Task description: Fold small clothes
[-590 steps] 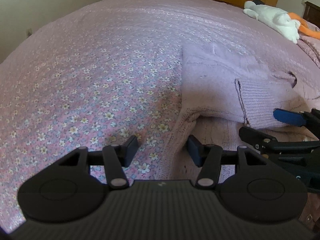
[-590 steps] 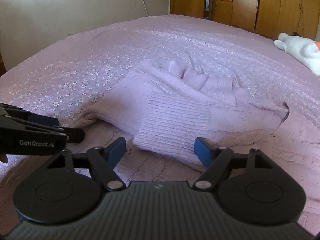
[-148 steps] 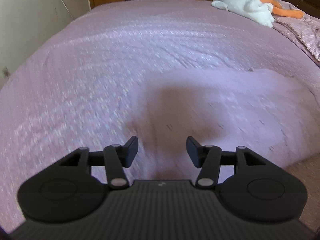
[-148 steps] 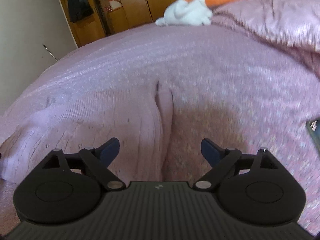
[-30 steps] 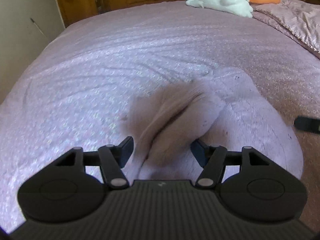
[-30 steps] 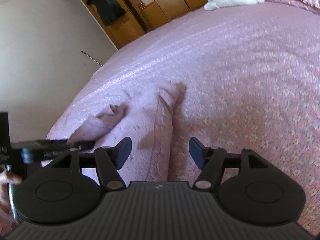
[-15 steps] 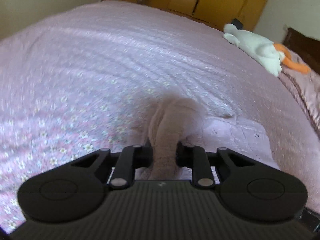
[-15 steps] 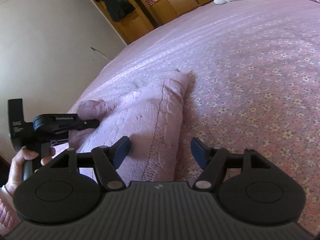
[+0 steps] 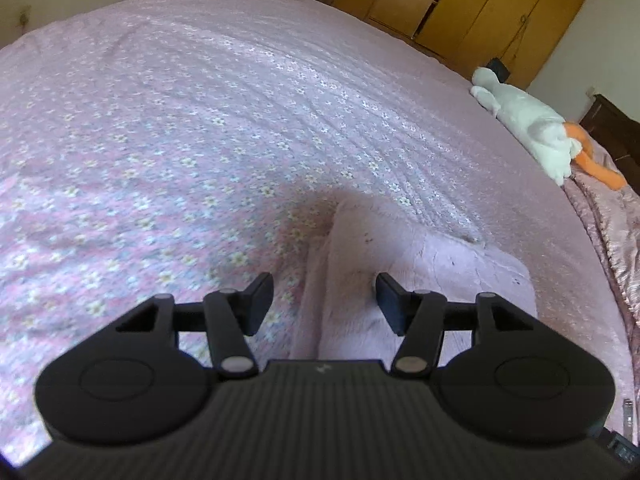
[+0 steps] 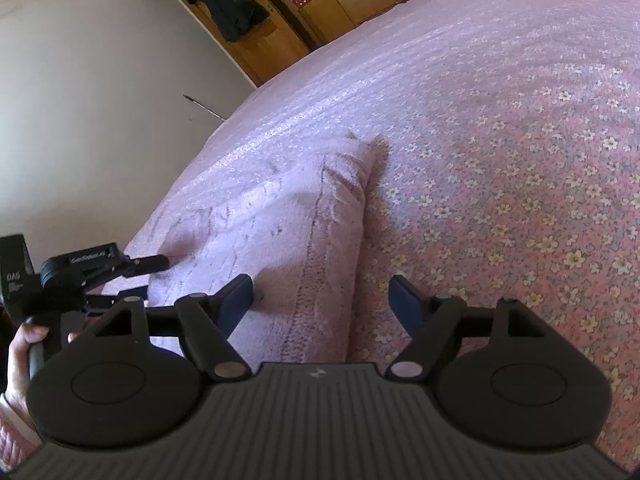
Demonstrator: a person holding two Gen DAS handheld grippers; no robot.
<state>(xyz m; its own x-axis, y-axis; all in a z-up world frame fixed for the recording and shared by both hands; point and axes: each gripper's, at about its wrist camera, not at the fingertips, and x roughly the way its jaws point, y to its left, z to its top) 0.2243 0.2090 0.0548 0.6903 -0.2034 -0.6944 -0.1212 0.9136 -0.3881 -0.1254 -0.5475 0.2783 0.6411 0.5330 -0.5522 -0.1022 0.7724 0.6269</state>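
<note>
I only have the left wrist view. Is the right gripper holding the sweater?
Observer: No. The right gripper is open. Its jaws have just been opening, and the sweater edge lies between them, unpinched.
Operator: How does my left gripper look from there?
Observer: The left gripper sits at the sweater's opposite edge, its jaws also just opening, with a hand on its handle.
Operator: Anything behind it?
Observer: A dark garment hangs by the wardrobe.

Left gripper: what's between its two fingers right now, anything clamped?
In the left wrist view the left gripper stands open, jaws just opened; the folded lilac sweater edge lies between them, unclamped.
</note>
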